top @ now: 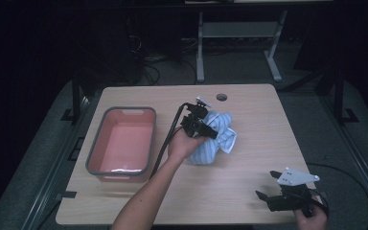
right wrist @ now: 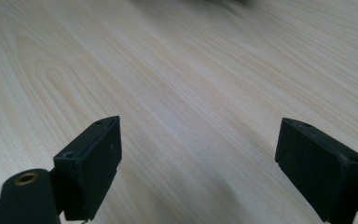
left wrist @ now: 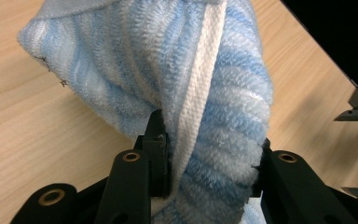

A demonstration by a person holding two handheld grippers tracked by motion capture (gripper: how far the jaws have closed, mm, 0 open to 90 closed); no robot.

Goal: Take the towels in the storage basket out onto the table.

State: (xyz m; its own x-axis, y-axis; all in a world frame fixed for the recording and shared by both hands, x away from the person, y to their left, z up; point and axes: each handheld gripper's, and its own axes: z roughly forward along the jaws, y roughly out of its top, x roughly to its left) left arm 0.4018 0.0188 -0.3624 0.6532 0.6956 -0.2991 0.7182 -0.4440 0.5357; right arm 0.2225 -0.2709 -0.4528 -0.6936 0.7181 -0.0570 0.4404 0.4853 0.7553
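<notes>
So the table [top: 249, 158] is a pale wood-grain top with rounded corners and a small round hole [top: 221, 97] near the far edge, sitting in a pretty dark room. Near the middle of it there's a towel [top: 215, 139], bunched up into a lumpy heap rather than folded, light blue and white stripes. In the left gripper view you can really see the fabric: fluffy looped terry with ribbed stripes and a flatter woven white band running down the towel [left wrist: 200, 93] lengthwise. The left gripper [top: 200, 125] is right on the heap, held in the person's left hand [top: 184, 143], with a black cable trailing back toward the person. Its black jaws are clamped onto a thick fold of the towel, cloth packed into the gap between them and bulging out above. Off to the left of the towel, apart from it, sits a rectangular plastic tub [top: 122, 143], pinkish inside with a grey rim and rounded corners; something pale glints at its near end but I can't tell what that is. The right gripper [top: 268, 187] is down at the near right corner of the table, well away from the towel, with a grey three-cornered plate on top, and its blocky matte black jaws stand wide apart just over bare wood, holding nothing.
</notes>
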